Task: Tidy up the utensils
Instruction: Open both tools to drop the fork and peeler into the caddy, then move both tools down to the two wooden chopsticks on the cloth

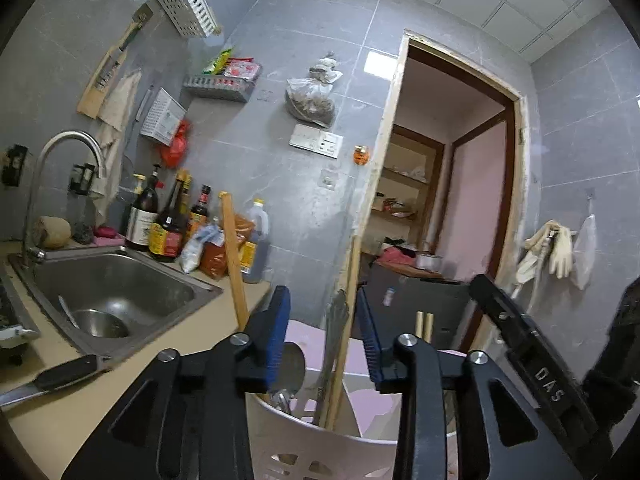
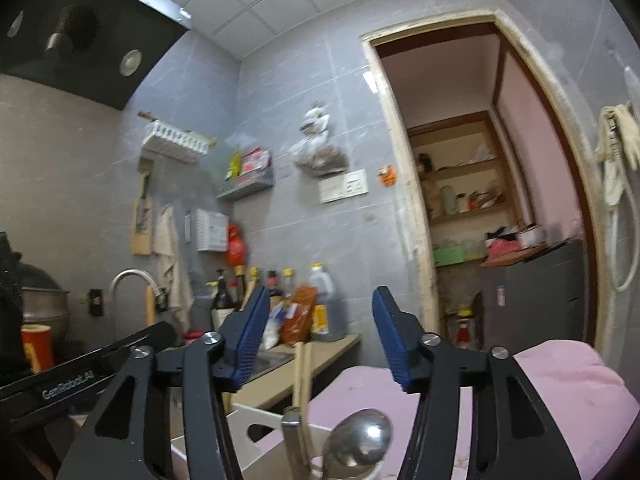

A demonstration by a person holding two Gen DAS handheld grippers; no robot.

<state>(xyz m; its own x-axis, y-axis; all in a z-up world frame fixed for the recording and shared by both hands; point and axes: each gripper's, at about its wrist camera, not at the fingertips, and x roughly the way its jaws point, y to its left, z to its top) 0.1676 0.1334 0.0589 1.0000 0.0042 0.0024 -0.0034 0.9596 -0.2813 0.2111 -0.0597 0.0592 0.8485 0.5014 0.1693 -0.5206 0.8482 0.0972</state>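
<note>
Left gripper (image 1: 323, 334): jaws part open, pads clear of the wooden chopsticks (image 1: 345, 332) and metal handle (image 1: 334, 328) standing between them in the white utensil holder (image 1: 304, 440) below. Right gripper (image 2: 320, 340): jaws wide, empty; steel spoon (image 2: 358, 442) bowl-up below the gap.

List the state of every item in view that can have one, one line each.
Left hand-held gripper: open, nothing pressed between its pads.
Right hand-held gripper: open, empty.
White utensil holder: upright, holding utensils.
Metal spoon: standing in the holder, bowl up.
Knife: lying flat on the counter beside the sink.
Sink: no water running, a metal bowl inside.
Doorway: open.
</note>
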